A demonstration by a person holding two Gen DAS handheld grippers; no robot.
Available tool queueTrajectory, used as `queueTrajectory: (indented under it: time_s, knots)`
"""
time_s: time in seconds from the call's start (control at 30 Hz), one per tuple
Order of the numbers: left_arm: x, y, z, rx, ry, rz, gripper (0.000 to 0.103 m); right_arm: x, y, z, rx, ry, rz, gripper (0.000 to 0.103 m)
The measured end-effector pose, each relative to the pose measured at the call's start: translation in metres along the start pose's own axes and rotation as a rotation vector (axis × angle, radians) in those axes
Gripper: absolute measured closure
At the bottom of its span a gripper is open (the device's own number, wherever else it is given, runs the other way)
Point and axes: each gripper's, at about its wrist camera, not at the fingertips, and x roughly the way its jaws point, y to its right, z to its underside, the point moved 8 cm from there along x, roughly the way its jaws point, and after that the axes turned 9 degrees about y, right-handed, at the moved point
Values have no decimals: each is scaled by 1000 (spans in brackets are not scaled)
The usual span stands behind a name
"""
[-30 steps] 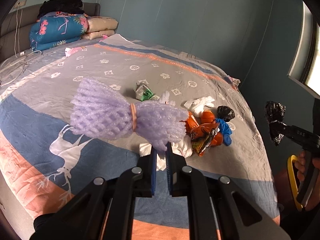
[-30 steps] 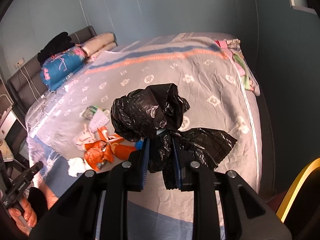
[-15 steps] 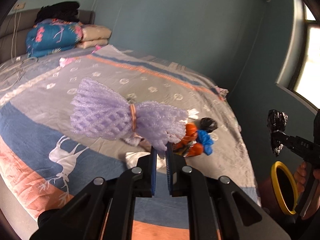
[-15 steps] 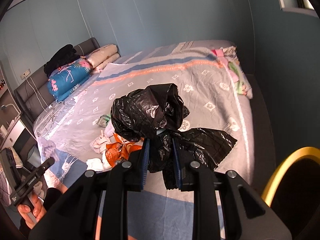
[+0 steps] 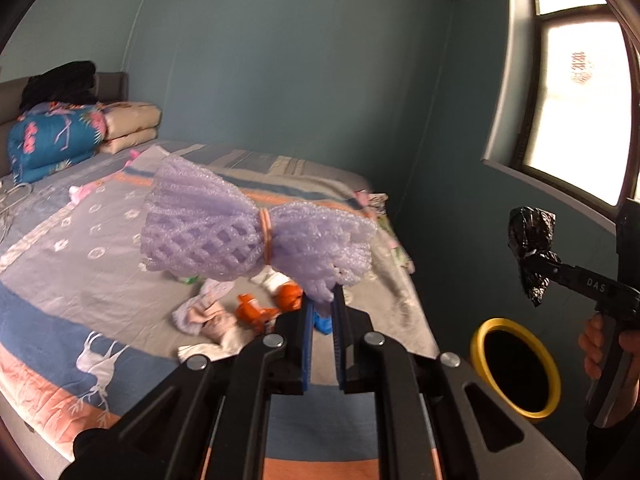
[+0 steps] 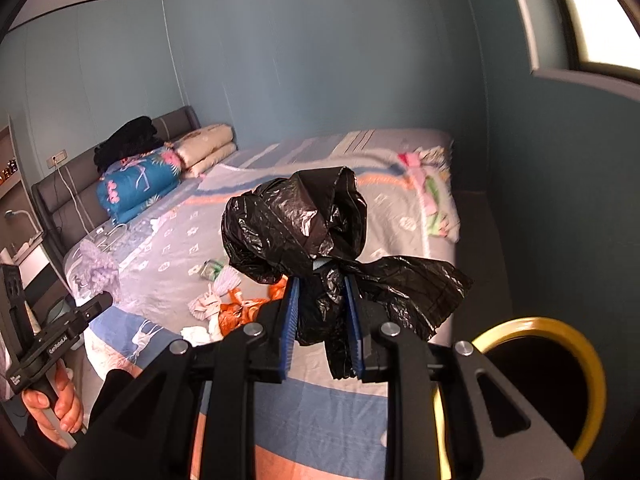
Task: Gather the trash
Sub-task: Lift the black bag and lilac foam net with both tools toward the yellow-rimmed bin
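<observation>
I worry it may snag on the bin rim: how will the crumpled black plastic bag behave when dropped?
The crumpled black plastic bag looks floppy: its tail droops beside the right gripper. Probably light, so it may drift.

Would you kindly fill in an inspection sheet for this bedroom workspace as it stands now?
Surface: bed under a patterned grey, blue and orange cover.
Job's things: purple foam net and black plastic bag, both held; yellow-rimmed bin beside the bed.
Clutter: orange wrappers, white tissues and a green packet on the cover.
Grippers: left gripper shut on the net; right gripper shut on the bag.
Cables: white cable near the headboard.
Surroundings: folded quilts, teal walls, window.
</observation>
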Motion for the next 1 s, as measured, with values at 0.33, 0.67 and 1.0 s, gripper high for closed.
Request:
queueTrajectory:
  time_s: [0.33,0.67,1.0]
  knots:
    - [2,72,-15,47,-8,123,95,-59,30,-24,-16,73,75,81]
    - [30,145,-8,86,-76,260,95,-88,66,-28,40,98,140,81]
    - [59,219,19,114,-152,381,95,-92,107,-13,119,86,205,80]
